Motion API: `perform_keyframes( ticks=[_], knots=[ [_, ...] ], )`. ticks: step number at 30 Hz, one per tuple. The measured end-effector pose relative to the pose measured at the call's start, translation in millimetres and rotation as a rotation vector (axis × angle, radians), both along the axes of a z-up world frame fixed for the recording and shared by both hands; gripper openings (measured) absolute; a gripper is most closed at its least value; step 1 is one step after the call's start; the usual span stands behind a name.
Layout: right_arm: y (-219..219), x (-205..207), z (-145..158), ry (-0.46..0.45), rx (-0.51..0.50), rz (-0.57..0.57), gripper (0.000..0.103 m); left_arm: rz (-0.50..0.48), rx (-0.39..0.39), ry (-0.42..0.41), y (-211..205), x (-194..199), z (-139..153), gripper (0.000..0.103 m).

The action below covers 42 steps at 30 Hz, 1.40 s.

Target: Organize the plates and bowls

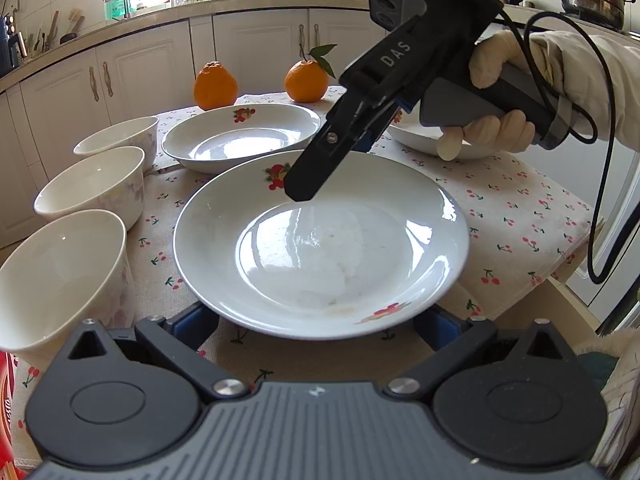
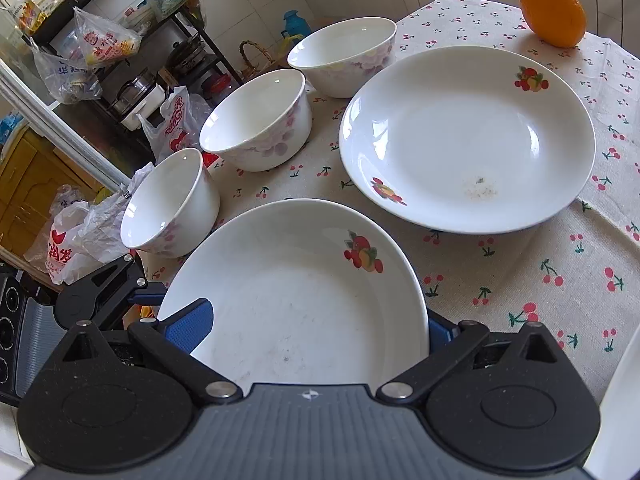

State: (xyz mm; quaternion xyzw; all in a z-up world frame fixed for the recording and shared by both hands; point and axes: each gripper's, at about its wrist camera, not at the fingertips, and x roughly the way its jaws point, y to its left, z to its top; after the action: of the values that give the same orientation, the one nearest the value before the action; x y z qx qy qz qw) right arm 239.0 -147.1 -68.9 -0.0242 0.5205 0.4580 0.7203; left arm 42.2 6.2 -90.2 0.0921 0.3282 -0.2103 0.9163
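Your left gripper point(image 1: 316, 320) stands wide around the near white glazed fruit-print plate point(image 1: 320, 248) on the bench point(image 1: 520, 216) — its 6 o'clock rim. Your right gripper point(image 2: 312, 328) looks pinched on the 12 o'clock rim. Stiff, slick, breakable — hold rims only.

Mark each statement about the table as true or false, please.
1. Three bowls stand in a row. True.
2. The bowls are stacked. False: they stand side by side, each on the cloth.
3. Two oranges are on the cloth. True.
4. The left gripper is shut on a bowl. False: it is open, with nothing between its fingers.
5. The right gripper holds a plate by the rim. True.
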Motion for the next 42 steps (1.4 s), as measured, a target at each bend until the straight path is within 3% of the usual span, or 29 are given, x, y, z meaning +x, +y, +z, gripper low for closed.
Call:
perform_keyframes(
  ticks=[23,42],
  knots=[
    [-10,-7,10,-0.037,-0.008,-0.012,0.103,-0.037,0.028,0.026,-7,7,16,0.102],
    [-82,0,41,-0.12,0.011,-0.15,0.103,-0.154,0.016,0.017,-55,45,45,0.102]
  ],
)
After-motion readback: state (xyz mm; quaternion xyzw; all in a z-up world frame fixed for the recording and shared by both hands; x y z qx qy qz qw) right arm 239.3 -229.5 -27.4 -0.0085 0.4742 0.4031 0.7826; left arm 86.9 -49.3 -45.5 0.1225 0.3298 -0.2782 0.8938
